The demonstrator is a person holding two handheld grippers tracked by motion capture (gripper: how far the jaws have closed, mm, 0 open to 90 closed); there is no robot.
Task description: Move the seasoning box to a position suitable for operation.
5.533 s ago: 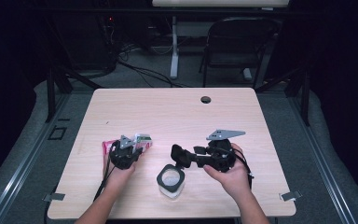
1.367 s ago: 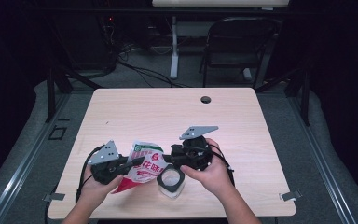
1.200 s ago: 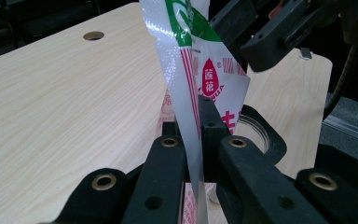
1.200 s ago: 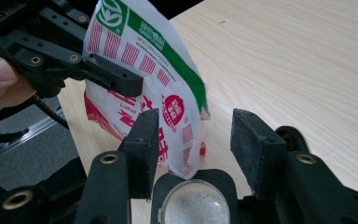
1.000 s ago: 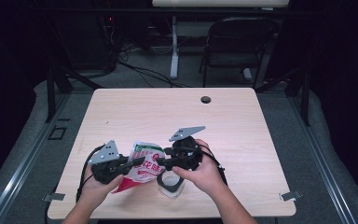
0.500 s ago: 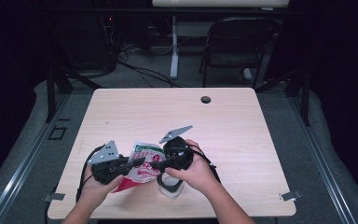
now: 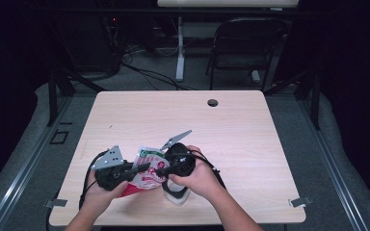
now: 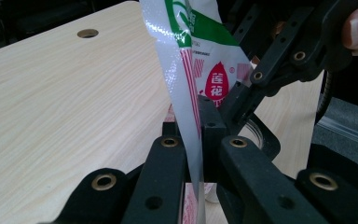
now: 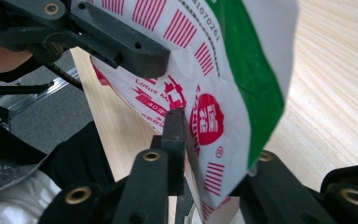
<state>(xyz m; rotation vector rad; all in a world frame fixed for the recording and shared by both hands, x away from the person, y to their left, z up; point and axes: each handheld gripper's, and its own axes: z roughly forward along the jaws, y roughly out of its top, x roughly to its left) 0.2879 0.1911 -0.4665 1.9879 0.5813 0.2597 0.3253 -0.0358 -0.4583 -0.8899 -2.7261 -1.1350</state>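
Observation:
A white pouch [image 7: 146, 169] with red print and a green top hangs upright over the table's front edge. My left gripper [image 7: 142, 168] is shut on the pouch's [image 8: 191, 60] side edge, the jaws pressed flat on the film in the left gripper view [image 8: 200, 116]. My right gripper [image 7: 161, 170] has come in from the right. Its jaws stand open, one on each side of the pouch's [image 9: 214, 70] lower edge, with the far finger hidden behind the film [image 9: 207, 140]. A round jar [image 7: 176, 195] with a black rim stands under the right hand.
The light wooden table [image 7: 231, 130] has a round cable hole [image 7: 212, 102] near its far edge. A folding chair [image 7: 245, 43] and cables stand beyond the table. The front edge is close below both hands.
The left gripper has picked the pouch off the table and holds it upright. Over the last second the right gripper slid left from beside the jar to the pouch.

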